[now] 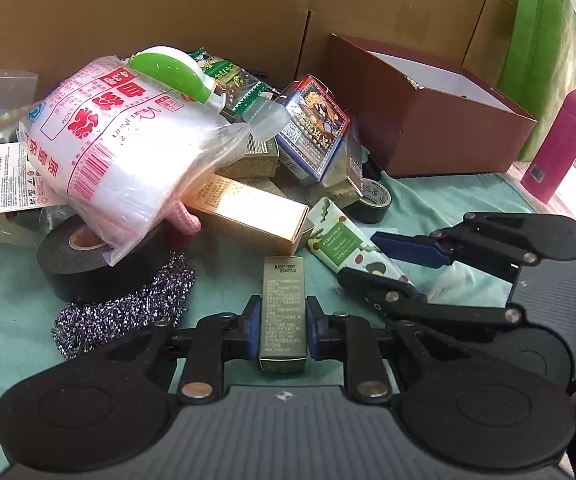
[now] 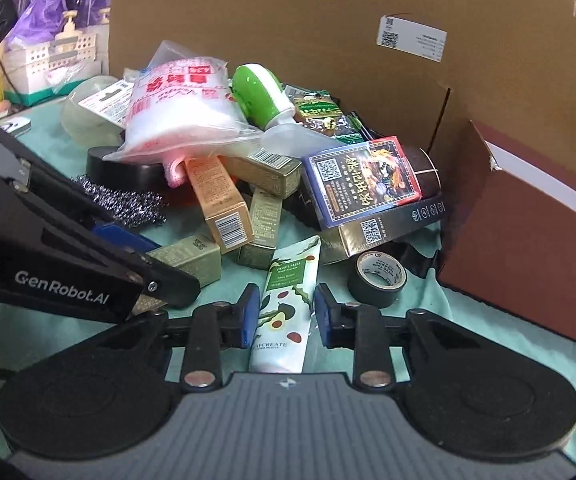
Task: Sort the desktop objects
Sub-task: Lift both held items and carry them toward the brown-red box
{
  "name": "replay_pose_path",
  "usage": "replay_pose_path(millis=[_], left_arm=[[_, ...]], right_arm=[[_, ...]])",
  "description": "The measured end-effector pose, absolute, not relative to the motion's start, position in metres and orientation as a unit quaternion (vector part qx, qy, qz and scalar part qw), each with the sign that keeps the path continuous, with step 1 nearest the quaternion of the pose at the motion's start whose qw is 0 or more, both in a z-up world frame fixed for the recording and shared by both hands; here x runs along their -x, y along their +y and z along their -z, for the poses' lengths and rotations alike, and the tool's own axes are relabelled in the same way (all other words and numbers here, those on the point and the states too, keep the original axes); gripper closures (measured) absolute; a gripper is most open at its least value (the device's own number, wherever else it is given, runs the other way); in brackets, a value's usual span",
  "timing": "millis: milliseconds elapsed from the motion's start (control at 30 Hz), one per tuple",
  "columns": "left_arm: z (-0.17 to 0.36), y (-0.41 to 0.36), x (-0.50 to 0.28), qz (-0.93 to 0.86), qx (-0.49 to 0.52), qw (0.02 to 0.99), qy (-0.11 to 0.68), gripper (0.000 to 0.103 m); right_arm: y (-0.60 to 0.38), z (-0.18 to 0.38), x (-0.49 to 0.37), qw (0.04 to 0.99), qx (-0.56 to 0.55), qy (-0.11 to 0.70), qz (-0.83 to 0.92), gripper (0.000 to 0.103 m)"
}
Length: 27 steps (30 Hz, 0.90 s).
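Desktop clutter pile sits heaped on the green cloth beside the brown box. Left gripper pinches the olive carton: stiff, light, hold flat sides. Right gripper, spread, straddles the hand-cream tube: soft, slick, grip mid-body.

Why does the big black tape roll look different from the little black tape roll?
The big tape roll is wide and matte, with a pinkish core; the small tape roll is glossy, with a white printed core. The big tape roll lies partly under the plastic bag beside the steel scourer; the small tape roll sits uncovered near the brown box. Both are black and lie flat on the green cloth.
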<state>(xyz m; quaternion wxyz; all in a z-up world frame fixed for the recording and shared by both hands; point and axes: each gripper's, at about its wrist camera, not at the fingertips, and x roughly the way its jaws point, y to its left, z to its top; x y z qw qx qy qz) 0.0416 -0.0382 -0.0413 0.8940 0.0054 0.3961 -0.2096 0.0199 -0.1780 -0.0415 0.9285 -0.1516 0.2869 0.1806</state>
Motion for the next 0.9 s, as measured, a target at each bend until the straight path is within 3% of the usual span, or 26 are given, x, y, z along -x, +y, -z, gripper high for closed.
replay_pose_path(millis=[367, 633, 900], left_arm=[[0.041, -0.041, -0.037, 0.209, -0.015, 0.894, 0.396, 0.081], [0.028, -0.036, -0.027, 0.217, -0.018, 0.899, 0.379, 0.081], [-0.026, -0.048, -0.03, 0.262, -0.025, 0.913, 0.311, 0.081]], right_arm=[[-0.19, 0.043, -0.01, 0.918, 0.096, 0.331, -0.197, 0.07], [-0.205, 0.039, -0.007, 0.924, 0.034, 0.319, -0.206, 0.075], [-0.234, -0.005, 0.004, 0.949, 0.021, 0.256, -0.181, 0.075]])
